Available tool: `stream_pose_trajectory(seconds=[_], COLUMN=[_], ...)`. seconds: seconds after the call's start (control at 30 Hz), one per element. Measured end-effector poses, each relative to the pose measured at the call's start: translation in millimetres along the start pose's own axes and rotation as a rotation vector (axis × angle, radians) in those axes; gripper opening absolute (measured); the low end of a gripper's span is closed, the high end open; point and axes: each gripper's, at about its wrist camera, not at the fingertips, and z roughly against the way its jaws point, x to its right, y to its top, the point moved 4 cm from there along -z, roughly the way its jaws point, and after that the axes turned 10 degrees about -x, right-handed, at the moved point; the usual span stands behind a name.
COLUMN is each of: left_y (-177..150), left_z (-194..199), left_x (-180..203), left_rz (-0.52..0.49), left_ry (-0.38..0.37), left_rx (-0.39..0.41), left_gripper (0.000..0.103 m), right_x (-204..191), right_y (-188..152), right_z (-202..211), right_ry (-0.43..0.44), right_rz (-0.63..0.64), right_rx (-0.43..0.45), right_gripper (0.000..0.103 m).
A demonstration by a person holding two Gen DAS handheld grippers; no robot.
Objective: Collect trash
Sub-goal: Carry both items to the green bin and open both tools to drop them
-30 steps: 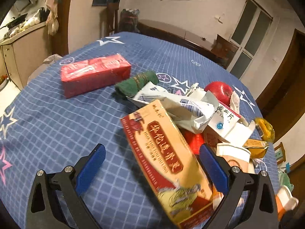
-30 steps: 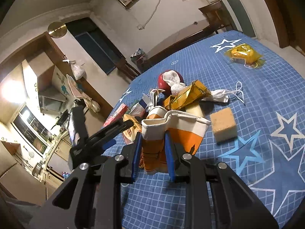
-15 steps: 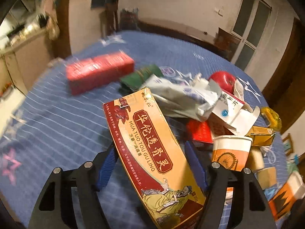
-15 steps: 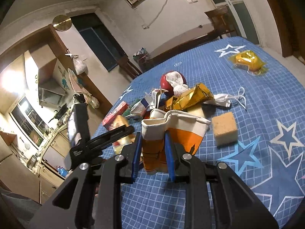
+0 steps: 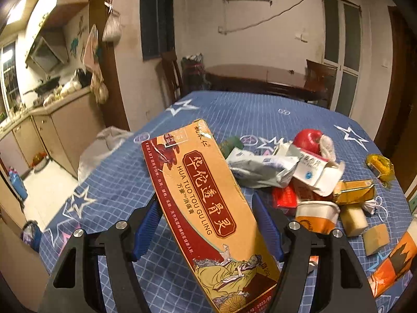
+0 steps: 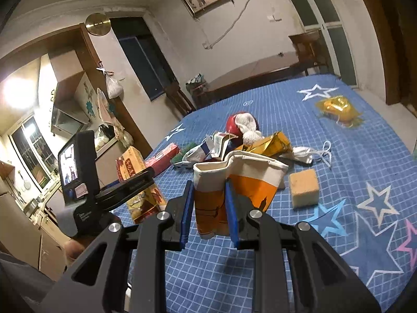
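A long orange-and-red medicine box [image 5: 192, 167] is clamped across its width by my left gripper [image 5: 206, 221] and hangs tilted above the blue star tablecloth [image 5: 117, 182]. The same box [image 6: 130, 167] shows at the left of the right wrist view. My right gripper [image 6: 209, 198] is shut on a crushed orange-and-white paper cup [image 6: 250, 177], which it holds just above the cloth. Beyond both grippers lies the heap of trash [image 5: 299, 177].
The heap holds a red apple [image 5: 308, 140], a crumpled white packet [image 5: 260, 167], an upright paper cup [image 5: 315, 214] and a gold carton [image 6: 271, 143]. A yellow sponge block [image 6: 303, 187], a yellow wrapper [image 6: 336, 108] and a red box [image 6: 163, 159] lie apart. A white plastic bag [image 5: 104, 146] hangs at the table's left edge.
My left gripper's jaws closed on the medicine box, then lifted it off the cloth and tilted upward. The right gripper rose slightly with the crushed cup.
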Motion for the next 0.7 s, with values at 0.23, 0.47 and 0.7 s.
stream_pose_trajectory(seconds=[0.23,0.47,0.7], left_y=[3.6,1.2,-10.0], left_z=[37.4,68.0,97.0], left_x=[41.7,117.8,217.7], left_rz=[-0.091,-0.230,-0.399], left_ry=[-0.056,-0.172,-0.340], left_rx=[0.055,0.072,0.043], left_gripper=[0.070,0.070,0.070], right_x=[15.6,58.8,127.3], right_y=[9.4,20.2,25.4], right_z=[32.4,81.9,139.9], right_ry=[-0.072,-0.210,-0.356], right_rz=[0.000,-0.037,-0.130], right_rx=[0.082,0.157,0.176], right_gripper=[0.022,0.022,0.022])
